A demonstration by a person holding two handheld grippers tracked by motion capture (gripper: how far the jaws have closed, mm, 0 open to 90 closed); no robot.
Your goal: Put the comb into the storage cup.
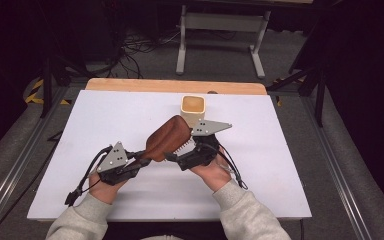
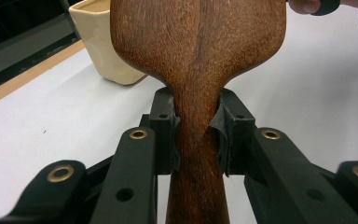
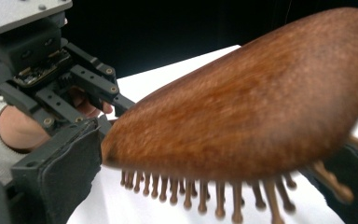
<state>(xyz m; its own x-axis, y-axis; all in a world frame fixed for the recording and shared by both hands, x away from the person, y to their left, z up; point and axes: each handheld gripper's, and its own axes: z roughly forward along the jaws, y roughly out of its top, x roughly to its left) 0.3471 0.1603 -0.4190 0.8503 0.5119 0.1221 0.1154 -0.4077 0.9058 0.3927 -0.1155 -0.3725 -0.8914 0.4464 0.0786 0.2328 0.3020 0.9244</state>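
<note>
Listing first a wooden hairbrush (image 1: 167,137), brown, oval-headed, held raised above the white table (image 1: 105,125) with its back upward and its wooden pins (image 3: 200,193) pointing down; the head slopes up toward the far side, the handle running down to the person's left. Left gripper (image 1: 139,160): jaws pressed against either side of the brush's narrow neck, pinching it, as the left gripper view shows at close range. Right gripper (image 1: 186,157): just beside the brush, under the pin side of the head; in the right gripper view one black jaw stands left of the head's rim and the other shows dimly at the right edge, so the head lies between them, but whether the pads press on it cannot be told. Cream square cup (image 1: 194,110): upright on the table, just beyond the brush head, toward the far edge. Grey sleeves (image 1: 240,210): near side of the brush, both forearms entering from the table's near edge.
</note>
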